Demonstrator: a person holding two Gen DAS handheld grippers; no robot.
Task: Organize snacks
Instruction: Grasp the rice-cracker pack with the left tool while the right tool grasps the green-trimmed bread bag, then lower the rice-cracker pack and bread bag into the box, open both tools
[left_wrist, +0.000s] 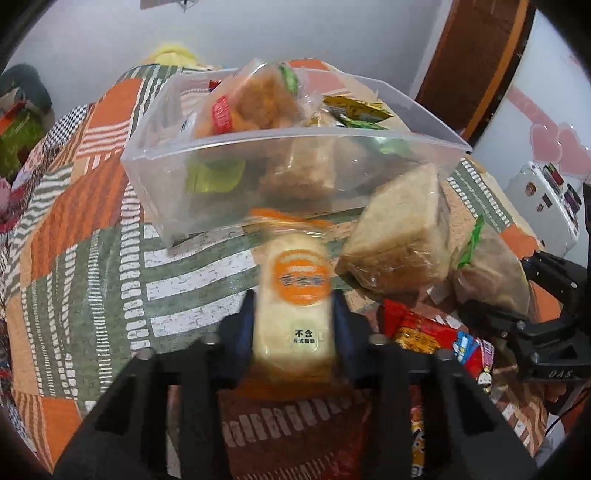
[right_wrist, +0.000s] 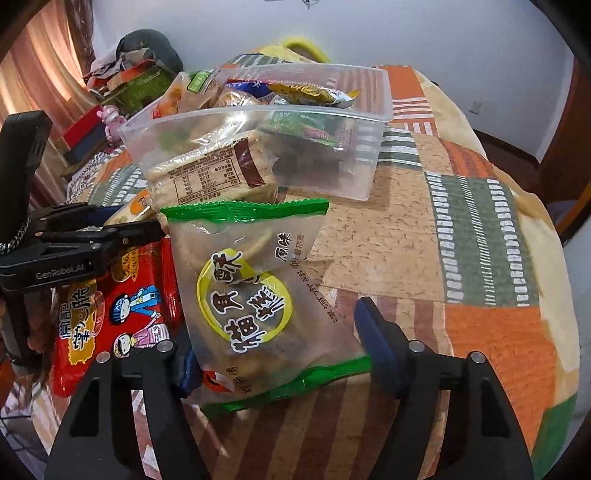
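Observation:
My left gripper (left_wrist: 295, 325) is shut on a pale bread snack pack with an orange round label (left_wrist: 295, 295), held just in front of the clear plastic bin (left_wrist: 155, 173). The bin holds several snack packs (left_wrist: 255, 107); it also shows in the right wrist view (right_wrist: 365, 181). My right gripper (right_wrist: 280, 354) is open, its blue pads on either side of a green-edged clear cookie bag (right_wrist: 255, 295) that lies on the table. A brown-labelled biscuit pack (right_wrist: 218, 177) leans against the bin behind the bag.
Two wrapped sandwich-shaped snacks (left_wrist: 402, 236) (left_wrist: 491, 269) and a red snack bag (left_wrist: 436, 336) lie right of the left gripper. The red bag (right_wrist: 110, 314) lies left of the cookie bag. The patchwork tablecloth (right_wrist: 480, 229) covers the table. Clutter stands at the far left.

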